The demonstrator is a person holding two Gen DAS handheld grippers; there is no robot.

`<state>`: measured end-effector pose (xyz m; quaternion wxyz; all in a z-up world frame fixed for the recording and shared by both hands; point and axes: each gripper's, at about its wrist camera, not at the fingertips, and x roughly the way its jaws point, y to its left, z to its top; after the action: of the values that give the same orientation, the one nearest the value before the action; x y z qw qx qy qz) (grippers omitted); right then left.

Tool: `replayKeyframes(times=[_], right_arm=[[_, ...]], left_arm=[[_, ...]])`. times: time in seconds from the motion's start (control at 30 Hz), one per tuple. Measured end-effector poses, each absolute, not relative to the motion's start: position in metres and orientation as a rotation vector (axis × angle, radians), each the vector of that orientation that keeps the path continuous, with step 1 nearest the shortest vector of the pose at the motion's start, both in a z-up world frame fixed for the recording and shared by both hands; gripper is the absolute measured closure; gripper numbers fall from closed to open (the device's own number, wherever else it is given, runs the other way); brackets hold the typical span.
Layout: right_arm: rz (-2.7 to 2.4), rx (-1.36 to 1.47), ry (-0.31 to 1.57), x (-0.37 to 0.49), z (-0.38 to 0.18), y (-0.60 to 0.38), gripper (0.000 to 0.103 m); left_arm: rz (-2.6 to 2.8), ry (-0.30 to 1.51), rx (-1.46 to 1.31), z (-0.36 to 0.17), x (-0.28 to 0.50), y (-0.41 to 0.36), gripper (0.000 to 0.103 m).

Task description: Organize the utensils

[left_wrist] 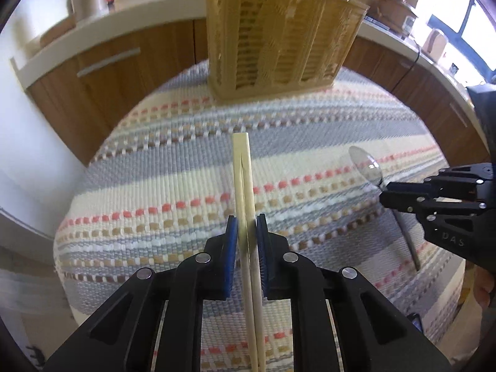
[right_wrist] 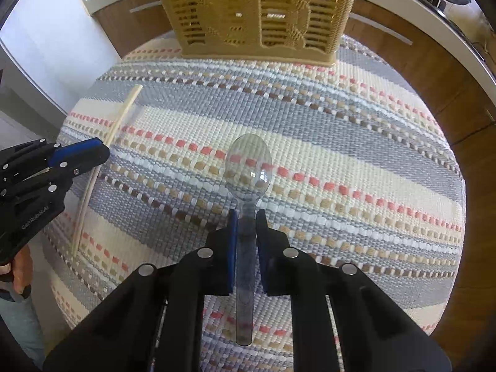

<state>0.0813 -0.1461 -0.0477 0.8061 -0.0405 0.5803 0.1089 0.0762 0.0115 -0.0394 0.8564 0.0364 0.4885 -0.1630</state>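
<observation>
Wooden chopsticks [left_wrist: 245, 192], clear plastic spoon [right_wrist: 249, 167] flat on mat.

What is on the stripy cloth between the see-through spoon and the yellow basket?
Nothing. In the right wrist view, only bare striped cloth lies between the clear spoon and the basket.

Wooden chopsticks [left_wrist: 243, 179]; clear glossy plastic spoon [right_wrist: 249, 167]; coarse woven cloth [right_wrist: 356, 142].

Lettering I am reading from my remote station: raised letters "DAS" are showing on the black body of the right gripper [left_wrist: 383, 200] in the left wrist view; faint white print, seemingly "GenRobot.AI", is running along the left gripper [right_wrist: 104, 152] body in the right wrist view. Nothing else is reading legibly.
</observation>
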Motion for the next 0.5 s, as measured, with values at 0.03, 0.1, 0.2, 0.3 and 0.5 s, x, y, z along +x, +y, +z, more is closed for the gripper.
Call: replayKeyframes(times=[0.03, 0.1, 0.2, 0.3, 0.5], right_arm=[[0.244, -0.081, 1.229, 0.08, -0.044, -0.148, 0.093], [0.249, -0.083, 1.21, 0.077, -0.037, -0.151, 0.093], [0.265, -0.082, 1.18, 0.071, -0.026, -0.155, 0.093], [0.276, -0.086, 1.155, 0.065, -0.016, -0.157, 0.093], [0.303, -0.081, 1.098, 0.05, 0.007, -0.154, 0.093]], left_arm=[[-0.344, 1.008, 0.078, -0.034, 0.074, 0.011, 0.092], [-0.35, 0.965, 0.087, -0.022, 0.068, 0.007, 0.092], [-0.364, 0.913, 0.087, -0.007, 0.061, 0.003, 0.092], [-0.372, 0.874, 0.083, 0.003, 0.058, -0.004, 0.092], [-0.387, 0.776, 0.037, 0.029, 0.048, -0.002, 0.092]])
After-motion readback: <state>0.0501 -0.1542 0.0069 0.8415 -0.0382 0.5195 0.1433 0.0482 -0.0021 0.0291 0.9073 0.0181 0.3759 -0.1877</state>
